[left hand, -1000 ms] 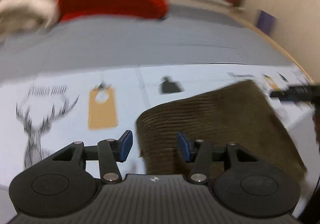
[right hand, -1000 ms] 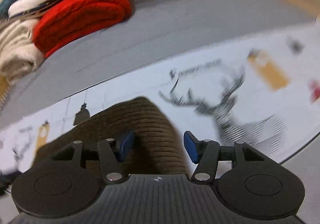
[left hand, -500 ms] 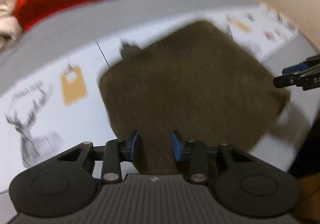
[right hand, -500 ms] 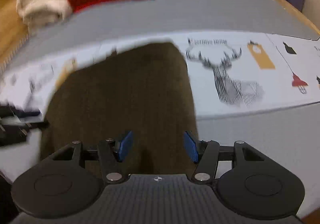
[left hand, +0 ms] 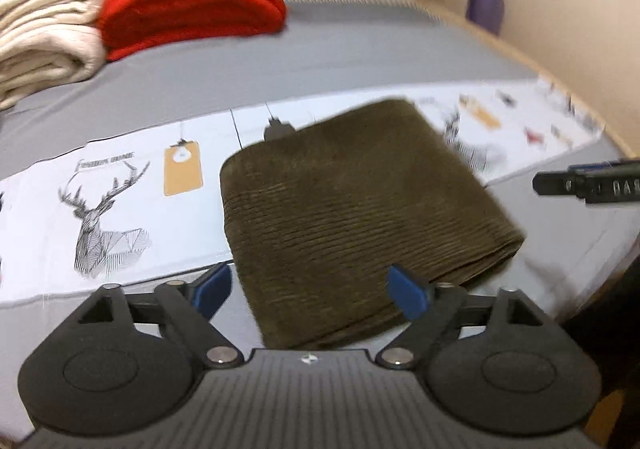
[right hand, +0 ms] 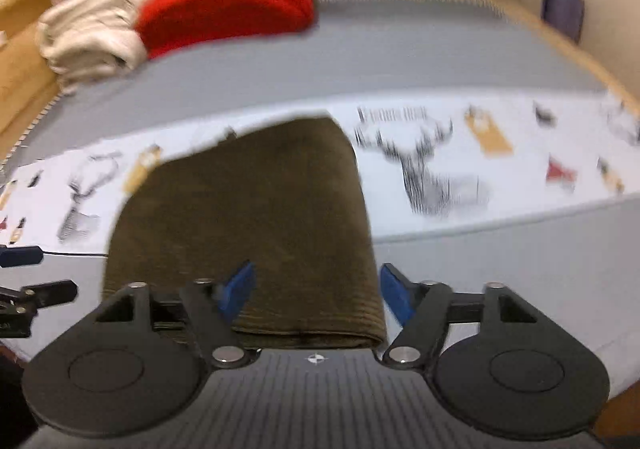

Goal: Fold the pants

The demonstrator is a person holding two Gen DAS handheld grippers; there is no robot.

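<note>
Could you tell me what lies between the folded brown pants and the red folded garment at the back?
In the left wrist view, between the pants and the red garment lie a strip of white printed sheet and then bare grey cover.

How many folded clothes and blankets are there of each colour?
Olive-brown: 1, the folded corduroy pants
Red: 1, the folded red blanket
Cream: 1, the folded cream blanket
Total: 3. More fabric lies on top of the pile at the back, too blurred to count.
</note>
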